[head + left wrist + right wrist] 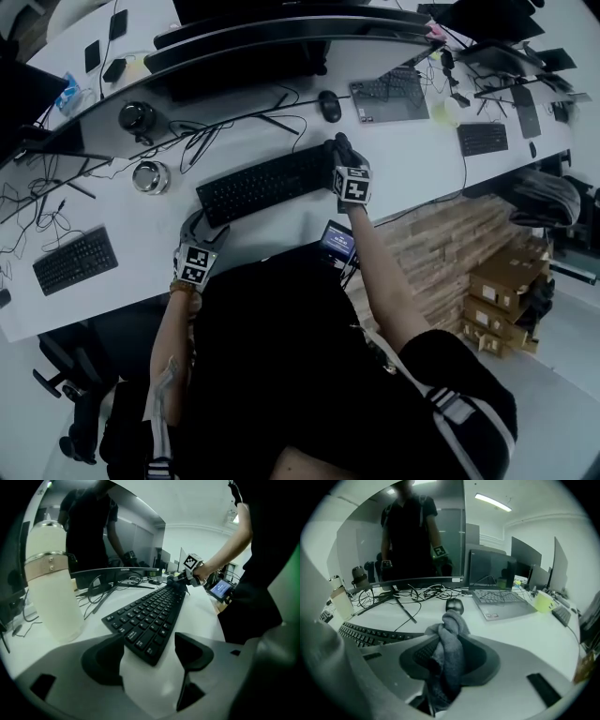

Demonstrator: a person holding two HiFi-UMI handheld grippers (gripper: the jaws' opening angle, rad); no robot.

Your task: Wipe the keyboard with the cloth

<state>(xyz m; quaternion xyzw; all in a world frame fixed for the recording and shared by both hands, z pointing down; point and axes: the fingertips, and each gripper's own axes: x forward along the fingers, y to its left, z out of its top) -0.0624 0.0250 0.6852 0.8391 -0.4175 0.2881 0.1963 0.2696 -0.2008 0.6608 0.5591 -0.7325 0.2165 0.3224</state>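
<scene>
A black keyboard (267, 183) lies slantwise on the white desk (281, 230). My left gripper (208, 223) sits low at the keyboard's left end. In the left gripper view its jaws (147, 656) stand open, and the keyboard's near corner (150, 620) lies between the pads (101, 660) without being pressed. My right gripper (339, 150) is at the keyboard's right end, seen also from the left gripper view (180, 581). It is shut on a bunched grey cloth (447, 653) that sticks up past the fingertips, with the keyboard's keys (370, 634) just left of it.
A black mouse (330, 105) and a grey laptop (389, 94) lie beyond the keyboard. Monitors (281, 37) and loose cables (206, 136) line the back. A white bottle (49, 578) stands left of the left gripper. A second keyboard (75, 261) lies far left.
</scene>
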